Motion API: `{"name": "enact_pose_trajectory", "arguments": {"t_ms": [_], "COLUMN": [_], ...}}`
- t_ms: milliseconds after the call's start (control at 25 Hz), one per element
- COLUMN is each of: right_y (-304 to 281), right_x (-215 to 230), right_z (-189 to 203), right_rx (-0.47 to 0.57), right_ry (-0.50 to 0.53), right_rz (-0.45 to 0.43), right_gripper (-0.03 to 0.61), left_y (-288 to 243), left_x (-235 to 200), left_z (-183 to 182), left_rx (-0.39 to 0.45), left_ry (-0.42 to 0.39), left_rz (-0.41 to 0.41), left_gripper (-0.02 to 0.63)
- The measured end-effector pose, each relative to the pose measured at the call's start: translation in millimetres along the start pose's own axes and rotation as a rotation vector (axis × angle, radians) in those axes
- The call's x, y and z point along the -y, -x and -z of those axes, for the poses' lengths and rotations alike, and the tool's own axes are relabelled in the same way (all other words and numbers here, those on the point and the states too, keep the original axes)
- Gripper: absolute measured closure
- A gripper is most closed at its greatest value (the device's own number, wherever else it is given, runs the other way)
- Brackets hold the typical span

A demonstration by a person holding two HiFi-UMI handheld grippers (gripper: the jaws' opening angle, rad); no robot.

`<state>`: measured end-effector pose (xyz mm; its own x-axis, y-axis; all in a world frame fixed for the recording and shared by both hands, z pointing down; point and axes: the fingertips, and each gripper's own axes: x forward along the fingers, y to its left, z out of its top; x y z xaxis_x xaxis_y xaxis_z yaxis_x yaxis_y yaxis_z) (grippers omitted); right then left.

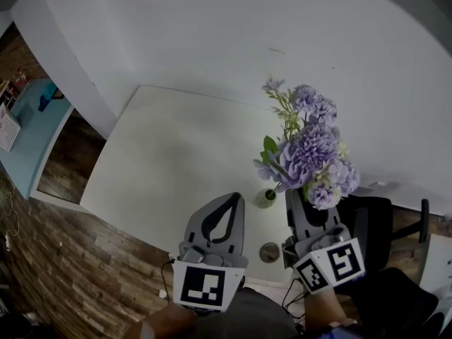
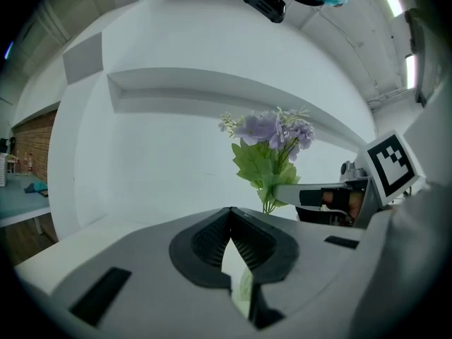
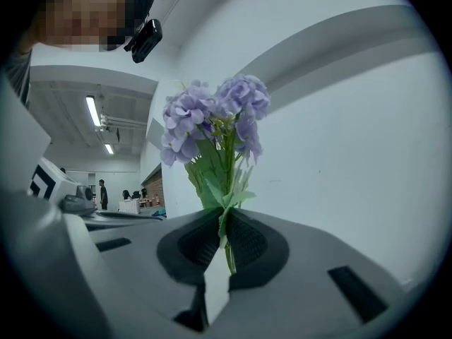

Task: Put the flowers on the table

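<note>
A bunch of purple flowers (image 1: pixel 311 147) with green leaves is held upright above the white table (image 1: pixel 169 154). My right gripper (image 1: pixel 295 198) is shut on the green stems (image 3: pixel 224 235), just under the leaves. In the left gripper view the same flowers (image 2: pixel 272 136) stand ahead and to the right, with the right gripper (image 2: pixel 282 193) clamped on them. My left gripper (image 1: pixel 236 198) hovers over the table's near edge, to the left of the stems, shut with nothing between its pads. A small round green thing (image 1: pixel 265 198) lies under the stems; I cannot tell whether they touch it.
A round grey cable hole (image 1: pixel 269 252) sits in the table near its front edge. A white wall (image 1: pixel 212 34) backs the table. A black chair (image 1: pixel 374 224) stands to the right, wooden floor (image 1: pixel 63 260) to the left, a light blue surface (image 1: pixel 28 133) farther left.
</note>
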<state>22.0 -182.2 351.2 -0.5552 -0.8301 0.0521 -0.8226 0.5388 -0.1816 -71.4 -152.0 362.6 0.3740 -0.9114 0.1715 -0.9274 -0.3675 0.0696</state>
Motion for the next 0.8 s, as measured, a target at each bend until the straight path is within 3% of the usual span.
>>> {"name": "enact_pose_trajectory", "arguments": {"t_ms": [800], "right_y": [14], "right_x": [-9], "right_z": [-22], "right_rx": [-0.094], "right_ry": [-0.006], "right_rz": [0.043], "right_gripper": [0.561], "left_y": [20], "left_x": [-1], "left_z": [-41], "left_rx": [-0.07], "left_ry": [0.046], "left_rz": [0.013], "left_gripper": [0.606]}}
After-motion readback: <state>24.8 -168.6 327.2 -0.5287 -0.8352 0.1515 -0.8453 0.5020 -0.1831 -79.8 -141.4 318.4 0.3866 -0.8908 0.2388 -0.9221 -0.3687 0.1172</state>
